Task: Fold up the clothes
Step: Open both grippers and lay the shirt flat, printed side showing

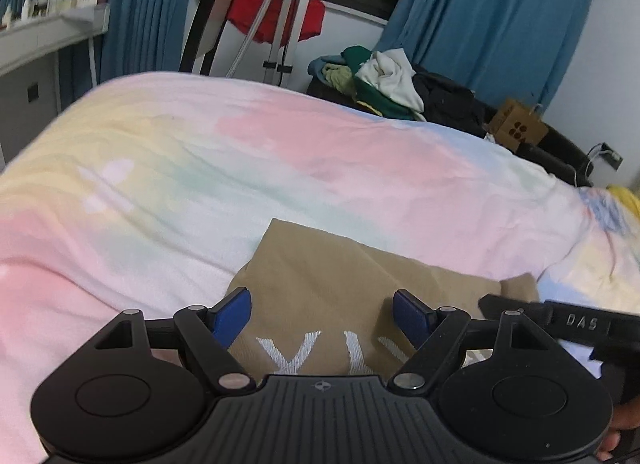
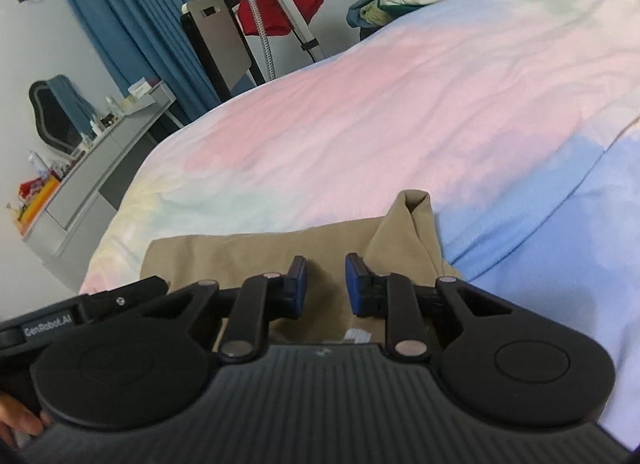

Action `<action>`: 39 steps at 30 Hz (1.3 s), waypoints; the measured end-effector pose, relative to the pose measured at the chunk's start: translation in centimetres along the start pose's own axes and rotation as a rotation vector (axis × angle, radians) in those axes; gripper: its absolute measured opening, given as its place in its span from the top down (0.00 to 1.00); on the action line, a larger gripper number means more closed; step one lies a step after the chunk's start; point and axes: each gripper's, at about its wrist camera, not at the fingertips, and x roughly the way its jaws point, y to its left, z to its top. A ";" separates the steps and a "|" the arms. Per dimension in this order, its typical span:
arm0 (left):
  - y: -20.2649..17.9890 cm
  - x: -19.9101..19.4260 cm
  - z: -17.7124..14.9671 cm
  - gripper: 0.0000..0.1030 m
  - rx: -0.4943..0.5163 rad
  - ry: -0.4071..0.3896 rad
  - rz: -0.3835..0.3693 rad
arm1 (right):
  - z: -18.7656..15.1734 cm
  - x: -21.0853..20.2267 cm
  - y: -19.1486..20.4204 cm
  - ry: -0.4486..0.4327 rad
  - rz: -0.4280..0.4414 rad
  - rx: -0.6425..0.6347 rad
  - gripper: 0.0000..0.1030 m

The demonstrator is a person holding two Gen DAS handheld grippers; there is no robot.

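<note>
Blue-padded left gripper (image 1: 322,314) hovers wide open and the right gripper (image 2: 326,284) part-open, both empty, over the tan garment (image 1: 320,276) on the pastel bedspread (image 1: 200,152). Best pinch the raised far corner (image 2: 414,220) and lay it flat.

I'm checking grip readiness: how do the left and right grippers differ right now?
The left gripper has its jaws spread wide; the right gripper has them much closer, with a narrow gap. White lettering shows between the left's fingers; the right's point toward a raised fold. Both hover over the tan garment, holding nothing.
</note>
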 end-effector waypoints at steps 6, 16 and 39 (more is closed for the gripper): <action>-1.3 -3.5 -0.9 0.23 0.061 -0.031 0.052 | 0.0 -2.5 2.5 -0.041 -0.012 -0.071 0.76; -3.1 -3.1 -3.0 0.22 0.155 0.030 0.106 | -1.2 -1.0 2.9 0.021 -0.054 -0.132 0.78; -4.4 -12.2 -7.0 0.21 0.027 0.016 0.105 | -4.2 -7.5 4.0 -0.007 -0.077 -0.088 0.75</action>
